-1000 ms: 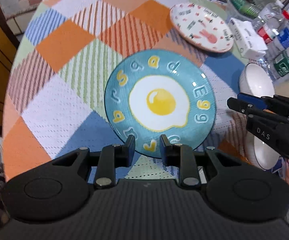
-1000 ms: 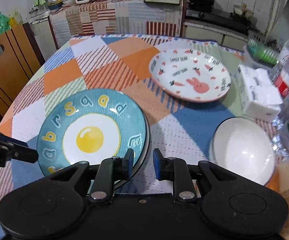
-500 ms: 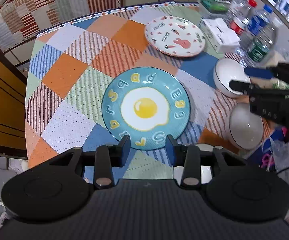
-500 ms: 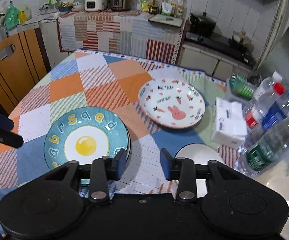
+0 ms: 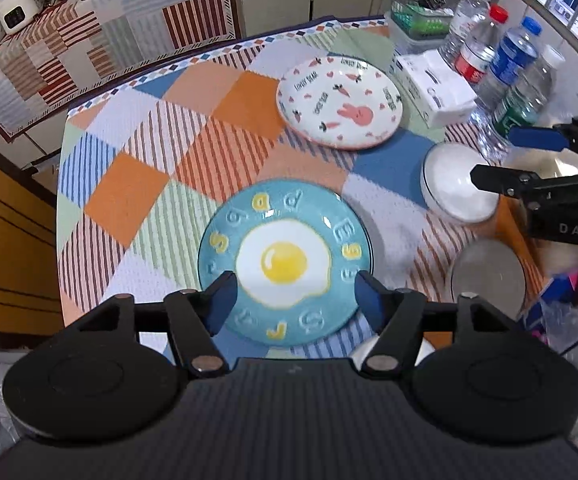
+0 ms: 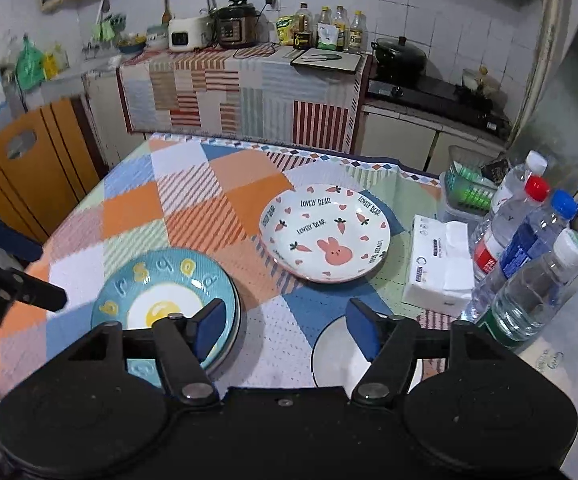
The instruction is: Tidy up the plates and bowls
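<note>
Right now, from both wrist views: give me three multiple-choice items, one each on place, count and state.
1. Where is the white plate with the pink rabbit print?
A. On the checked tablecloth, beyond the teal round plate with the fried-egg print
B. Stacked on the teal plate
C. On the kitchen counter

2. How many white bowls show in the left wrist view beside the teal plate?
A. None
B. Two
C. Five

3. What is between the left gripper's fingers?
A. A bottle
B. A bowl rim
C. Nothing held

Key: 1 A, the rabbit plate lies apart, farther up the cloth. 2 B, one upright and a second bowl nearer the camera. 3 C, the jaws are opening above the teal plate, clear of it.
</note>
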Demonstrator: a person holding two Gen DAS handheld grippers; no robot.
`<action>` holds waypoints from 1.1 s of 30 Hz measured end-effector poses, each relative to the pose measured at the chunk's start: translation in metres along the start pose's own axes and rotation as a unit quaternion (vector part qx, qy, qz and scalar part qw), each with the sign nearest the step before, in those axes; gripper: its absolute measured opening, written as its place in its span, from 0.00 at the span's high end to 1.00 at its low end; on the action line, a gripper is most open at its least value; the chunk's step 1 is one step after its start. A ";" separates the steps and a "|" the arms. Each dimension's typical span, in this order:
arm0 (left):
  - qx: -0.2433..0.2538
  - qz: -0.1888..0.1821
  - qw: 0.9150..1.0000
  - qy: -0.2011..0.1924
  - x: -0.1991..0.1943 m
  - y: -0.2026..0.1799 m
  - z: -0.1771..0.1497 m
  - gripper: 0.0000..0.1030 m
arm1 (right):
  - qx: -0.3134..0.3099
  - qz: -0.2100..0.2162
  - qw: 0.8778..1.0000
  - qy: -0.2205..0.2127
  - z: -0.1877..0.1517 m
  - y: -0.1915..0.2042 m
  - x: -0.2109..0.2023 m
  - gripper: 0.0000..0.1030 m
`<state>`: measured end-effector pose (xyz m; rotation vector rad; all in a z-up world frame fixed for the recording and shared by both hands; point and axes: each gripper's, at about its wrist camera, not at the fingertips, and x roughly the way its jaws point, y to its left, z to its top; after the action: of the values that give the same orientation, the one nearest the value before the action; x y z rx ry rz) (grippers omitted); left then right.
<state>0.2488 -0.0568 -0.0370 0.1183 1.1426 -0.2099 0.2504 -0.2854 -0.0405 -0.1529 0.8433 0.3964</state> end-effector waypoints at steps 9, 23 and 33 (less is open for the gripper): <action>-0.040 0.005 0.999 -0.003 0.052 0.005 0.051 0.33 | 0.092 0.054 0.994 0.014 0.022 -0.059 0.057 0.30; -0.114 -0.031 0.992 -0.041 0.156 0.009 0.099 0.33 | 0.207 0.061 0.976 0.011 0.011 -0.107 0.148 0.30; -0.184 -0.058 0.980 -0.051 0.226 0.030 0.124 0.33 | 0.260 0.040 0.965 0.016 0.004 -0.127 0.197 0.31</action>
<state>0.4562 -0.0757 -0.1926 -0.2849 1.0693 -0.1033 0.4213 -0.3451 -0.1887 0.3641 0.9619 0.2370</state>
